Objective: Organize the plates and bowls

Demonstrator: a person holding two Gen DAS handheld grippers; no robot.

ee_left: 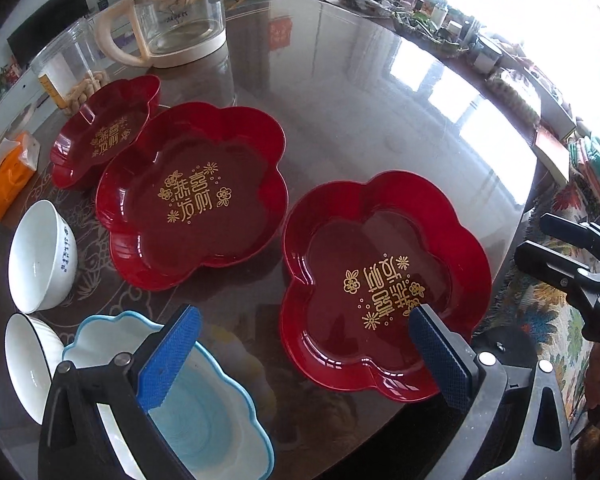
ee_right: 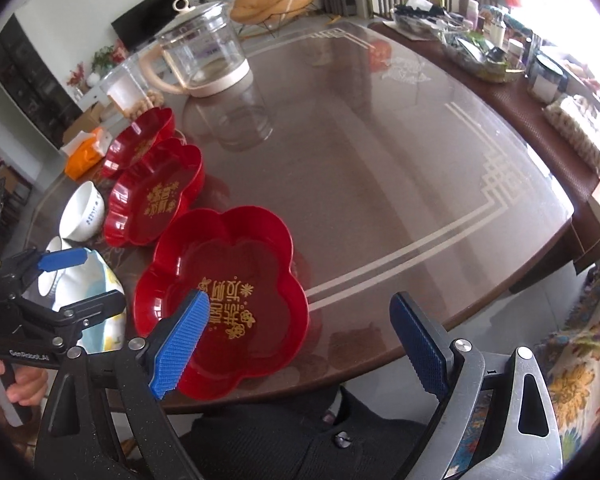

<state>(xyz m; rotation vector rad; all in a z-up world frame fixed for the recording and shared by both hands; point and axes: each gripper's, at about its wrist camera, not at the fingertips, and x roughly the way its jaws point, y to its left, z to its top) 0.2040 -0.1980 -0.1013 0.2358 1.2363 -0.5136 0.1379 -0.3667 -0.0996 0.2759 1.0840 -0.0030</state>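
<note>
Plates, red, flower-shaped, three on the glass-topped table, listed largest first.

Near red plate: sits at the table's near edge, gold lettering inside. Looks like thin glossy plastic, so likely light, fairly stiff, and slippery on the glass. Best hold is probably a pinch across one scalloped rim lobe.

Middle red plate: same pattern, just beside the near one, not touching it as far as can be seen.

Far red plate: smaller in view, its rim tucked against or slightly under the middle plate's edge; which cannot be told.

Blue-rimmed bowl: wavy edge, pale inside, probably ceramic, so heavier and breakable. Grip the wall just below the rim.

White bowl: tipped on its side, fragile. A second white bowl lies beside it, also tilted.

Left gripper: jaws spread wide, holding nothing; one blue pad hangs over the blue-rimmed bowl, the other over the near plate's rim.

Right gripper: jaws wide apart, empty; left pad above the near plate's inside, right pad off the table edge.
</note>
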